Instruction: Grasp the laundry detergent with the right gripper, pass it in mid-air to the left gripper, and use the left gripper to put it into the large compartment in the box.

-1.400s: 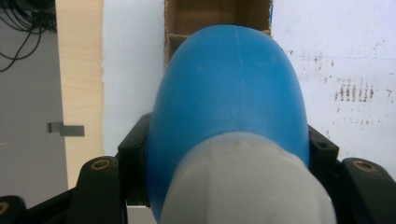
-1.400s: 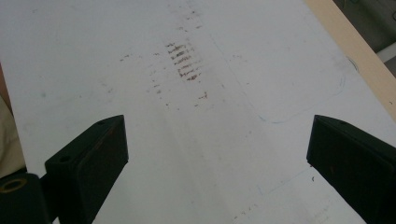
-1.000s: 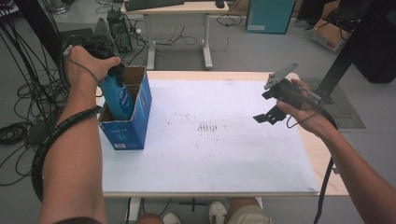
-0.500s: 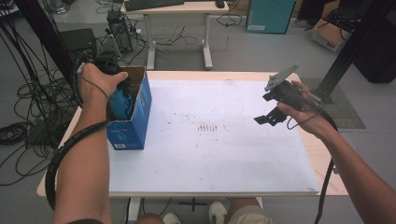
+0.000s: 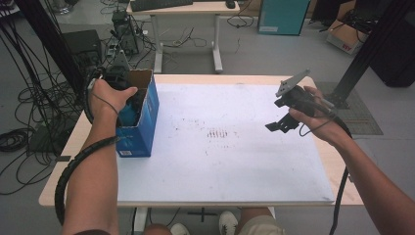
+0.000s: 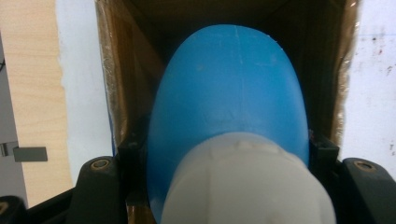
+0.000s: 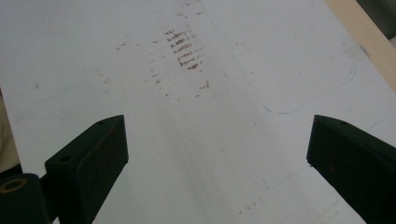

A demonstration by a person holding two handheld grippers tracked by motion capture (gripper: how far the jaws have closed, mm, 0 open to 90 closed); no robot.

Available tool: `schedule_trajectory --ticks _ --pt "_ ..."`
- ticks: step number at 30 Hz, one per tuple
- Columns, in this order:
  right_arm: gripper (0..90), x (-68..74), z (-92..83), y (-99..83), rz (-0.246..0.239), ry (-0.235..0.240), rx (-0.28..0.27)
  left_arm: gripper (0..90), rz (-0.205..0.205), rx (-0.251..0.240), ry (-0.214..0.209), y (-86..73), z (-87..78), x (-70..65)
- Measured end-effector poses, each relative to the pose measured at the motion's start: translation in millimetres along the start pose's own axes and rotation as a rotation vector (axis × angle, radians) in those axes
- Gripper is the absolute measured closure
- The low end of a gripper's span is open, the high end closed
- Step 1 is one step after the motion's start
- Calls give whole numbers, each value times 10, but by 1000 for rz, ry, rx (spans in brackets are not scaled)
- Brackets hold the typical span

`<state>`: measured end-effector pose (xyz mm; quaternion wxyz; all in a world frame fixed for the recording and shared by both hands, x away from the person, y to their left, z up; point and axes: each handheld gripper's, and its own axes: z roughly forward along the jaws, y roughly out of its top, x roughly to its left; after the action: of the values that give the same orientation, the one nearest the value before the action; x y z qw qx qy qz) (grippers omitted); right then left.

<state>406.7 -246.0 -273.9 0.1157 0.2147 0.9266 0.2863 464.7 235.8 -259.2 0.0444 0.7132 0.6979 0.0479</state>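
Note:
A blue bottle [image 6: 229,88] with a white cap [image 6: 247,186] hangs inside an open blue cardboard box [image 5: 142,132] at the table's left side. My left gripper [image 6: 227,149] is shut on the bottle just above the cap, one black jaw on each side. The box's brown inner walls [image 6: 126,93] surround the bottle. In the high view a hand covers most of that gripper, and a bit of the blue bottle [image 5: 128,113] shows in the box mouth. My right gripper [image 5: 280,125] hovers open over the table's right part, nothing between its fingers [image 7: 93,158].
A white sheet [image 5: 220,161] covers the wooden table, with brown smudges [image 5: 218,133] near its middle. Behind the table stand a second desk [image 5: 186,10], computer gear and cables [image 5: 29,112] on the floor at the left, and a teal cabinet [image 5: 281,17].
The left hand has gone down with the blue bottle, which now sits deeper in the box. The right hand and its gripper have kept still.

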Motion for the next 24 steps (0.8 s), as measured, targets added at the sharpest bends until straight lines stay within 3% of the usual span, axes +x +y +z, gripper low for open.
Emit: schedule_trajectory --ticks 9,24 --pt "52 -5 11 1 -1 3 9 371 -1 14 1 -45 169 -8" --pt "52 -11 1 -5 0 0 10 369 2 15 -9 -53 171 14"
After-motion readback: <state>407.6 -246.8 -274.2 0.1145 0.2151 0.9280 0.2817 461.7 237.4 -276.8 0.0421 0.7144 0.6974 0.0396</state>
